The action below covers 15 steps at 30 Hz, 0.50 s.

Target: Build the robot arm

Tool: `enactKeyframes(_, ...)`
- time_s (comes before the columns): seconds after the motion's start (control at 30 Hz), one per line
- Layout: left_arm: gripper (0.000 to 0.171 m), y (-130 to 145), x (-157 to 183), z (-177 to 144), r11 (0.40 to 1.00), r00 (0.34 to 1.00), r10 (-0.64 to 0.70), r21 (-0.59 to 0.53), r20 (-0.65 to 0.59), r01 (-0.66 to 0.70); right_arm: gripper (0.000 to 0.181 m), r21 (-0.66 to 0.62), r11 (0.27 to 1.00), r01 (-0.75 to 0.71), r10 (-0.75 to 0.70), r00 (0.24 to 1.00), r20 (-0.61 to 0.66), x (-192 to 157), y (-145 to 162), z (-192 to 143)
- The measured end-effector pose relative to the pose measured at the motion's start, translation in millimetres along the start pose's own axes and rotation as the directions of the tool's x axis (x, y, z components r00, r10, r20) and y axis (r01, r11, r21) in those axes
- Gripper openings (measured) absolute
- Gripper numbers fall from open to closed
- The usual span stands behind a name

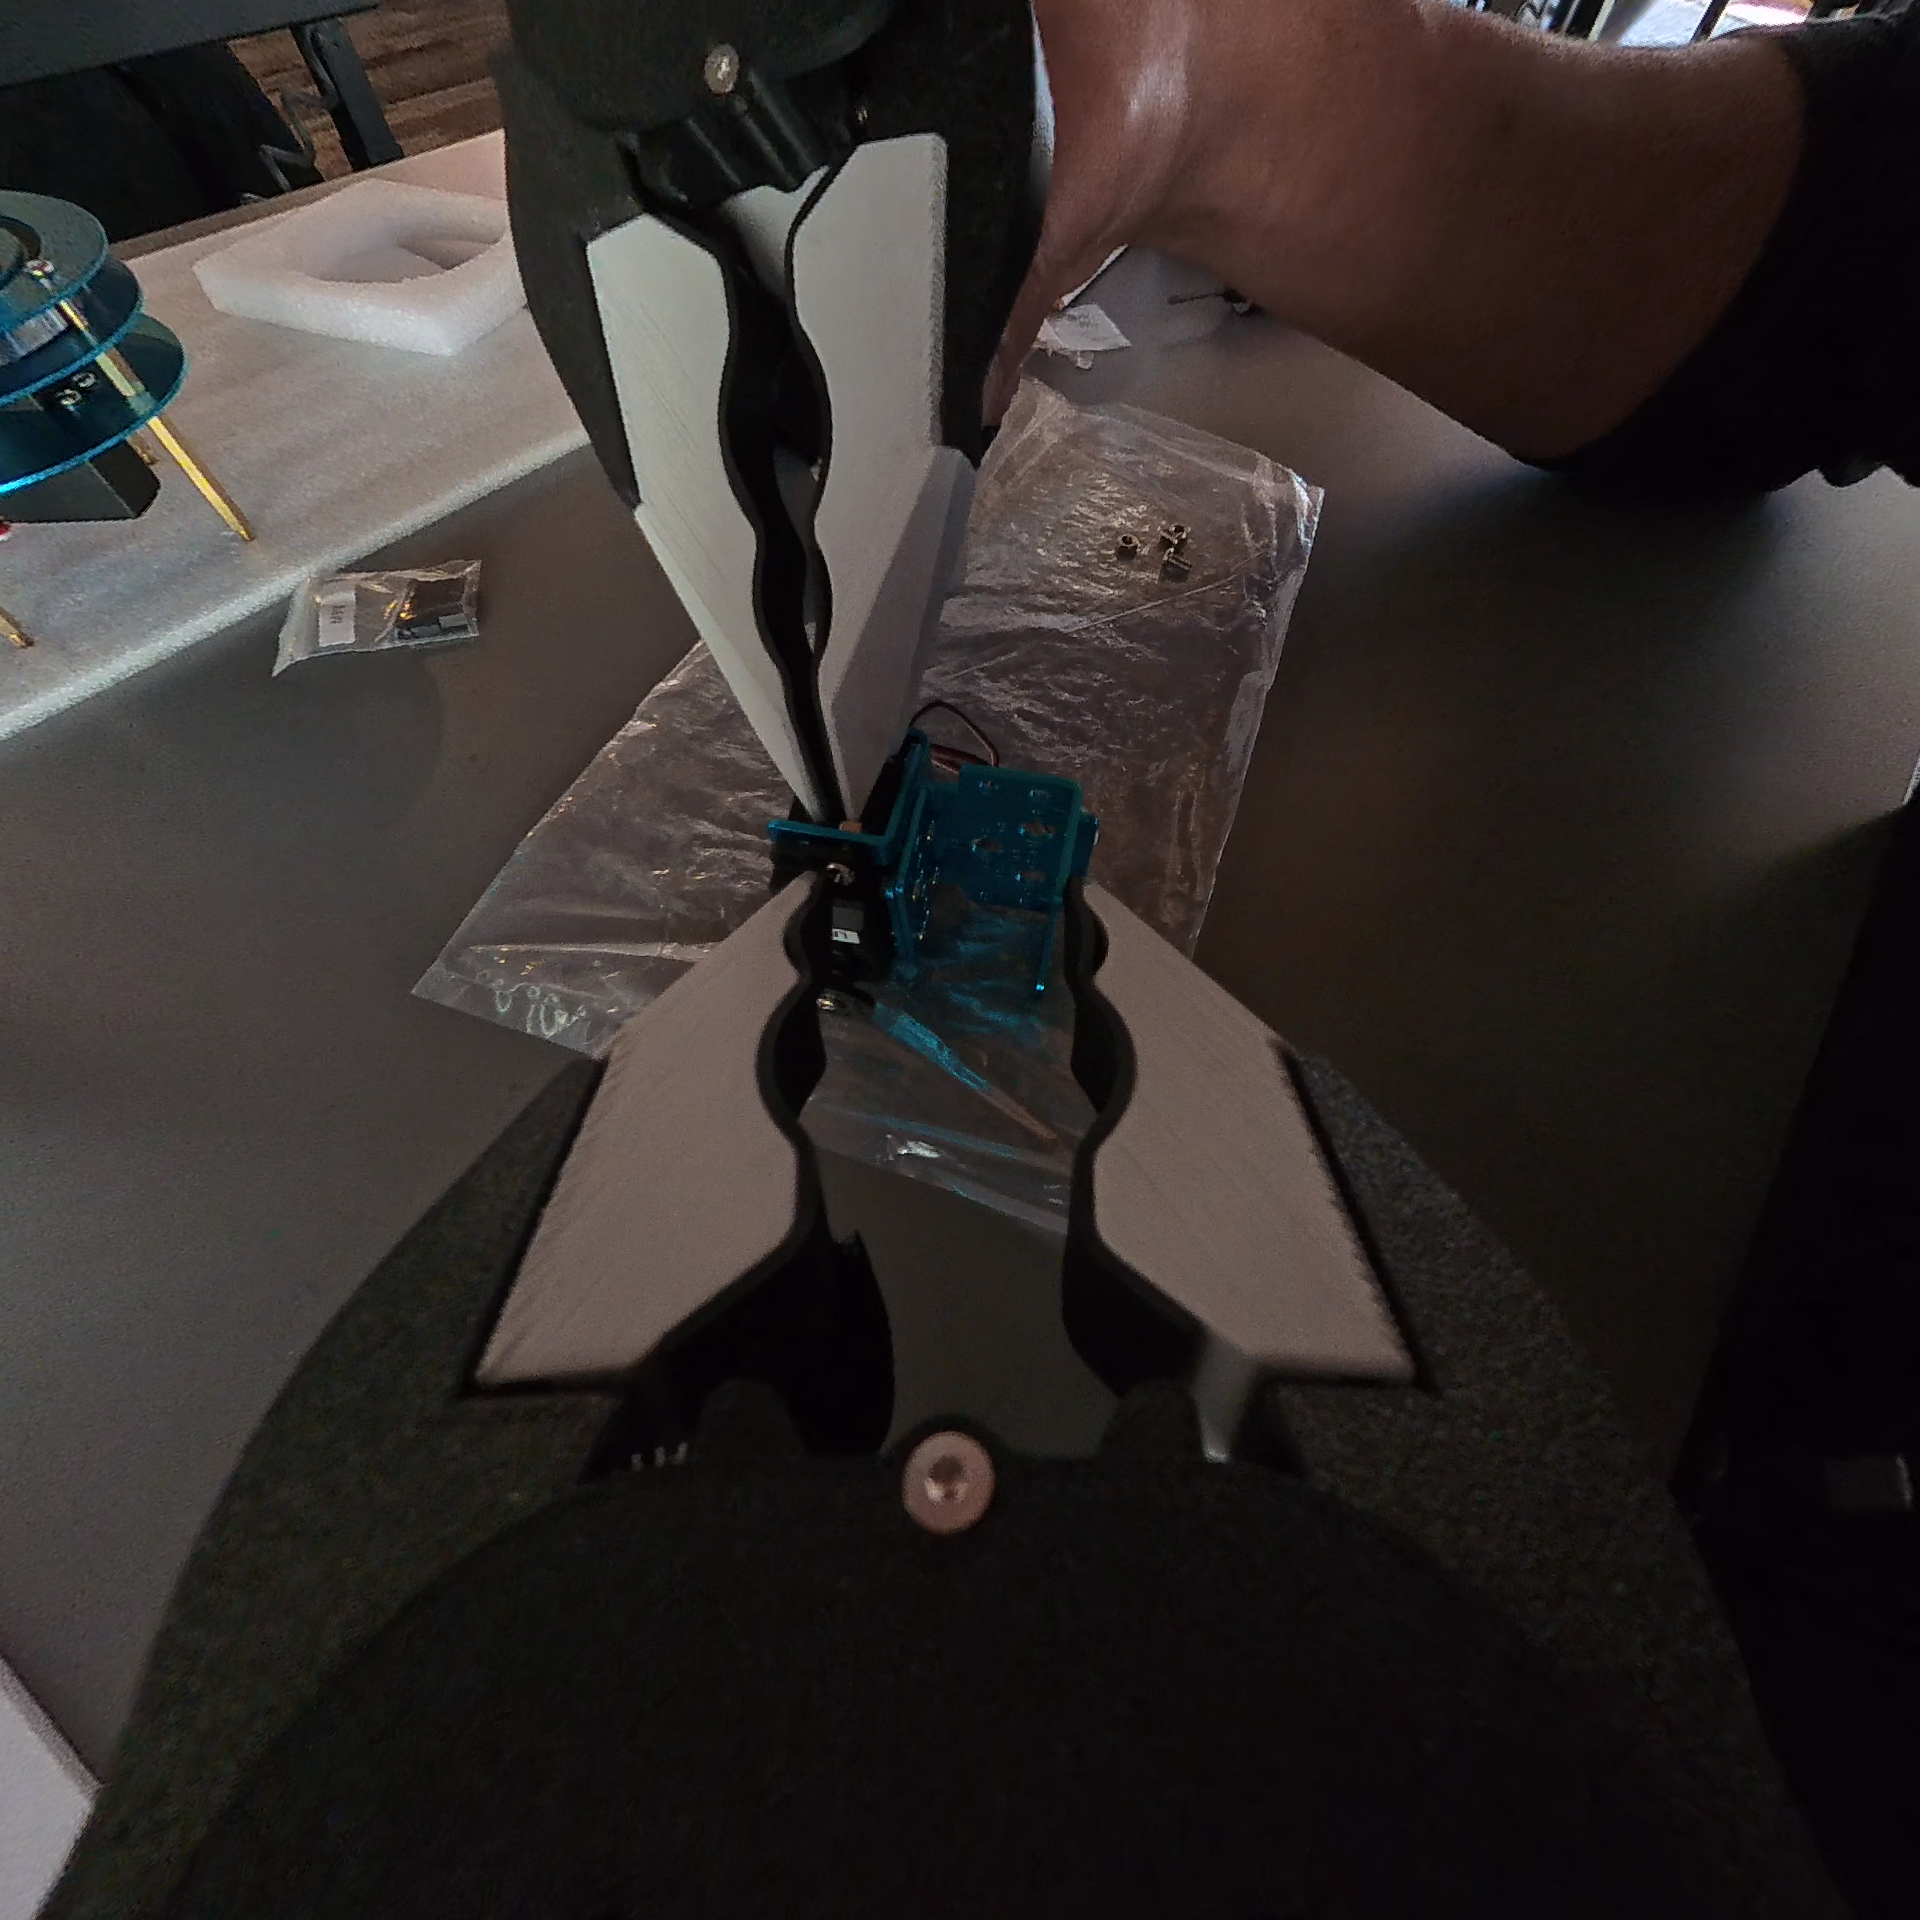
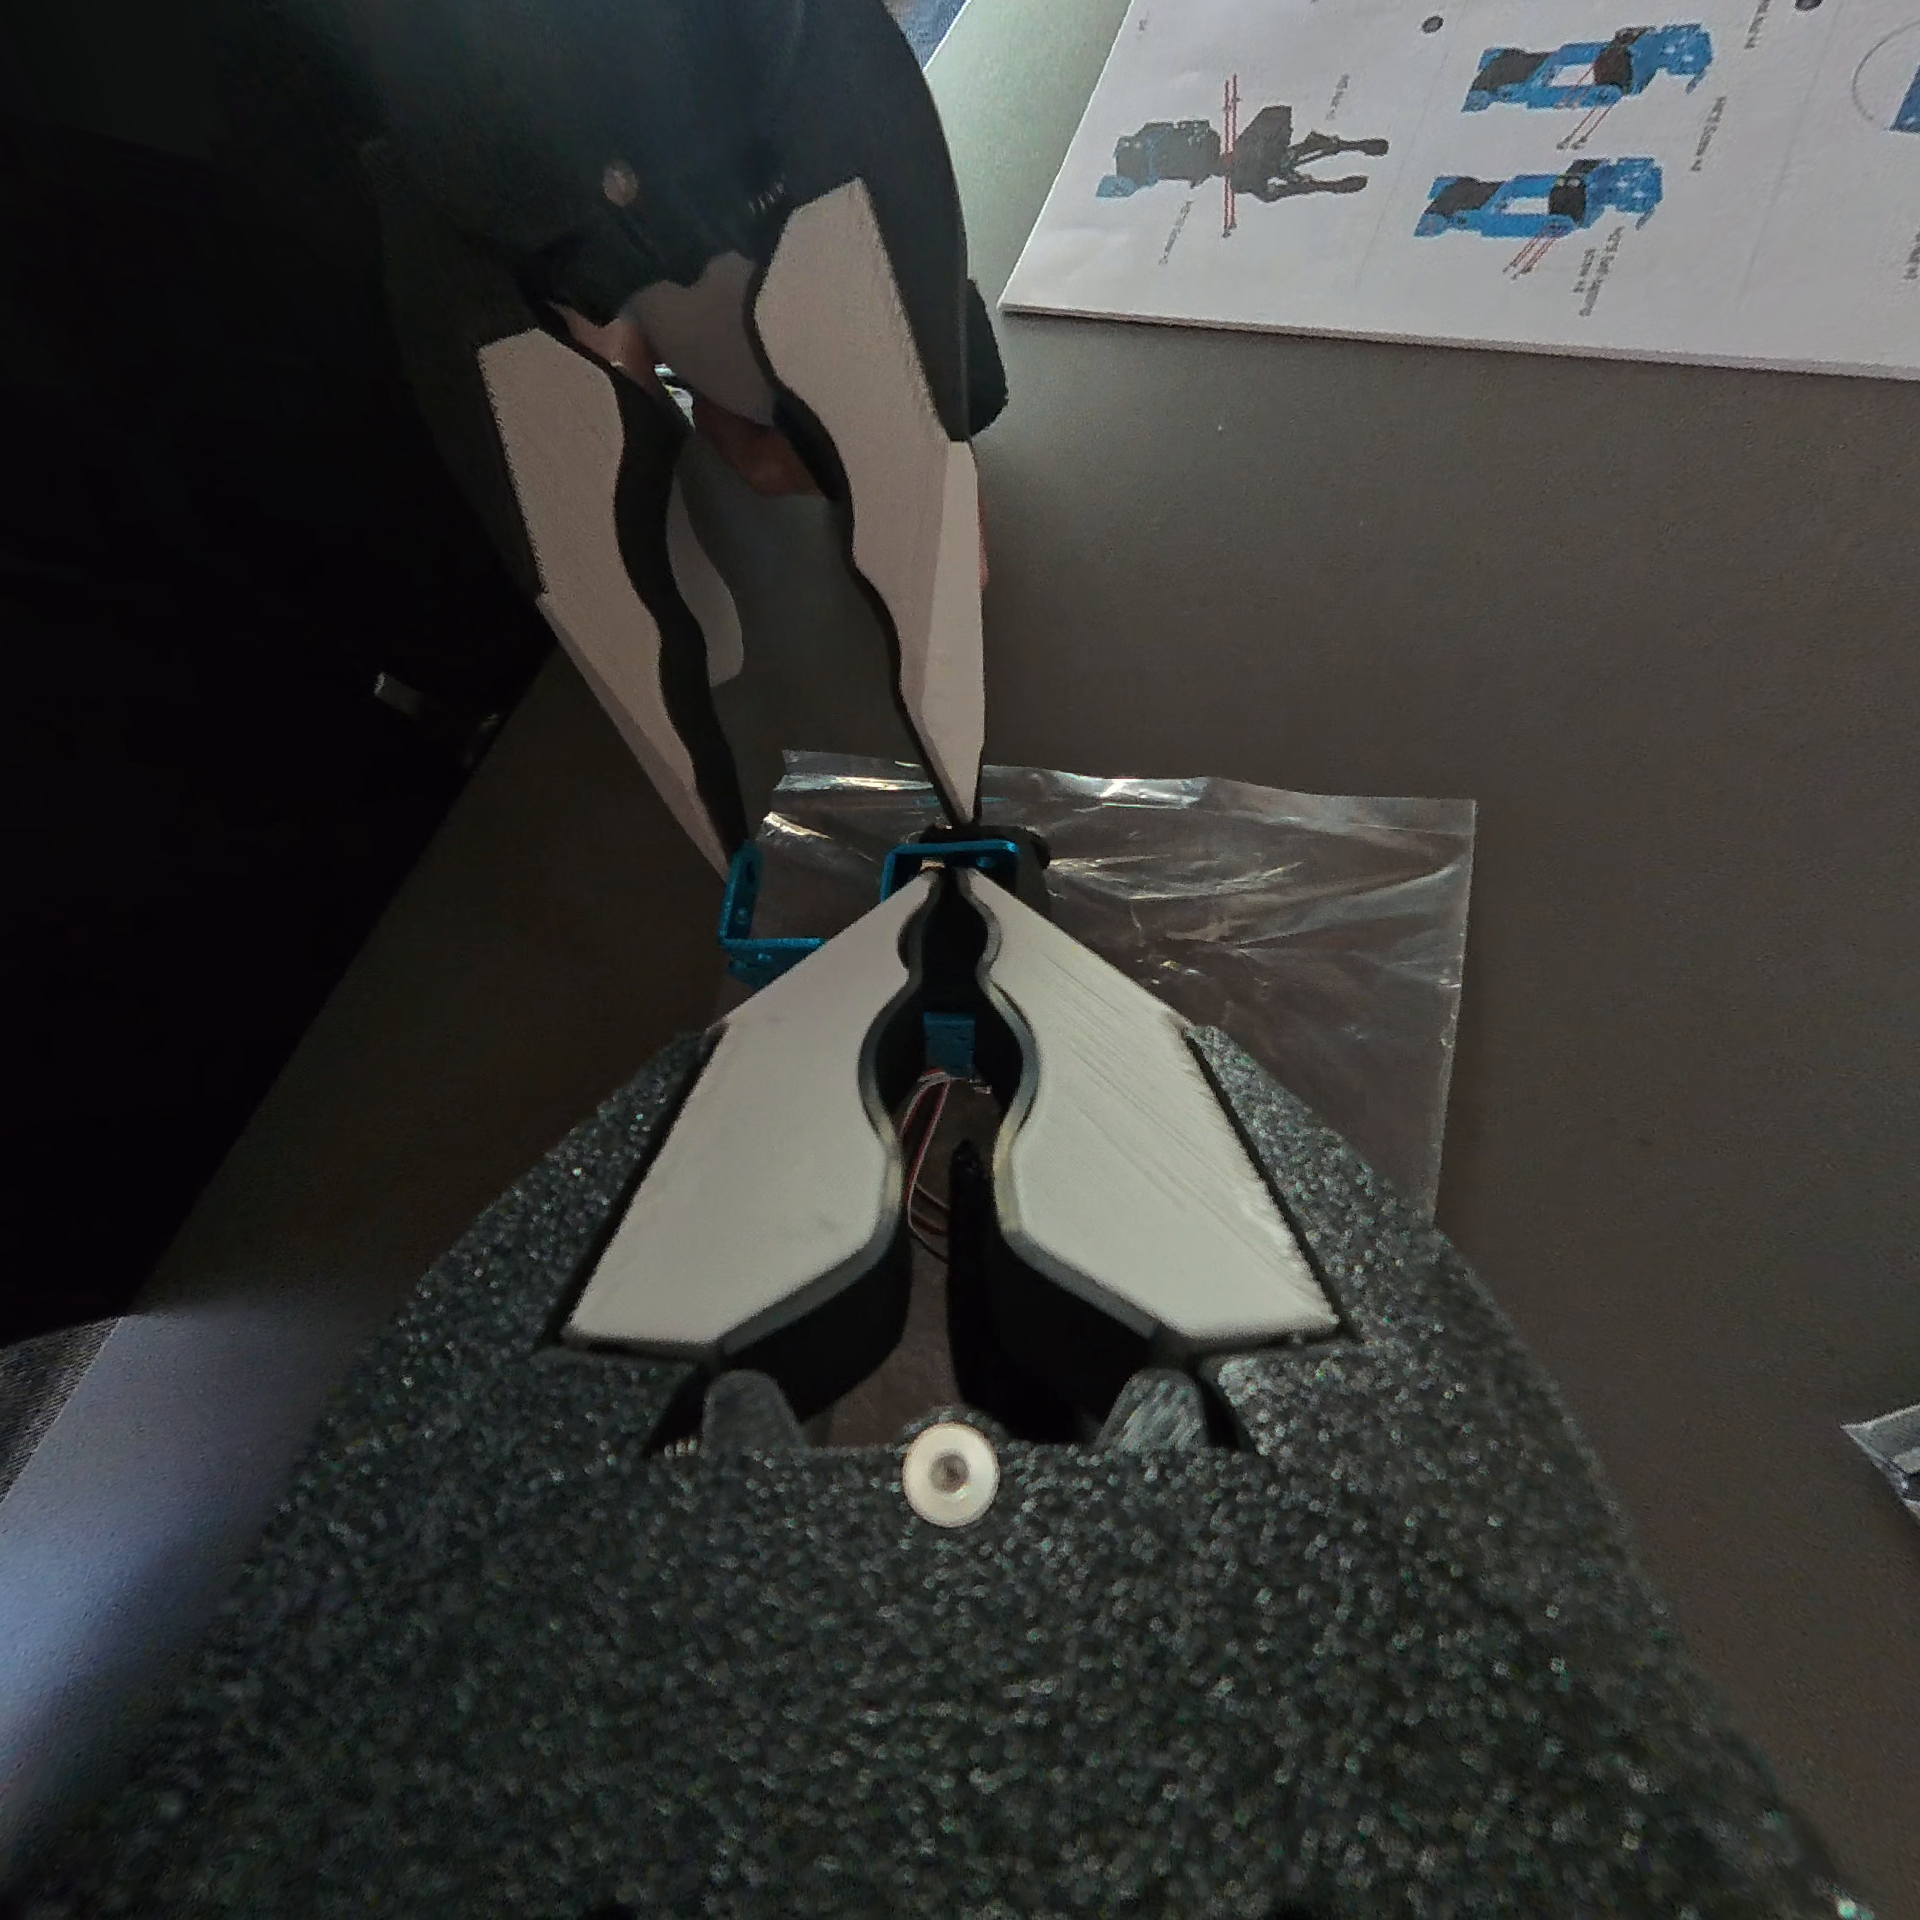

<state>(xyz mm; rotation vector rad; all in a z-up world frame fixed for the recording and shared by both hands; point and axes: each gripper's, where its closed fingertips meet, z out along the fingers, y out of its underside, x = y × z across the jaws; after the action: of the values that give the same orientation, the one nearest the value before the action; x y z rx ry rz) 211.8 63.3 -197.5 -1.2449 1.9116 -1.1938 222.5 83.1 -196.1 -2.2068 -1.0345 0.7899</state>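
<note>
A blue metal bracket with a black servo fixed to it sits over a clear plastic bag. My left gripper is shut on this assembly, one pad on the servo side and the other on the bracket's right wall. In the right wrist view the left gripper comes in from the top onto the bracket. My right gripper is shut, with its tips on the bracket's flange. A small brass piece sits right at the tips. The right gripper also shows in the left wrist view.
Small brass nuts lie on the bag. A white foam block, a stand of blue discs and a small parts bag are at the left. A printed sheet lies at the back right. A hand holds the right gripper. Only a small space, under 4 cm, lies between the two pairs of fingers.
</note>
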Motion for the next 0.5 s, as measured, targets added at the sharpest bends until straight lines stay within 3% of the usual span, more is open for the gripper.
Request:
enactKeyframes(0.3,0.044,0.0,0.1,0.0,1.000,1.000,0.001,-0.001,-0.001,-0.001,0.006,0.014,1.000,-0.009,0.009,1.000,-0.007,2.6,0.6,-5.8)
enactKeyframes(0.5,0.044,-0.4,0.5,0.4,1.000,1.000,0.004,0.001,0.002,-0.004,0.030,0.052,0.993,-0.102,0.101,0.995,0.020,7.8,-2.6,-3.5)
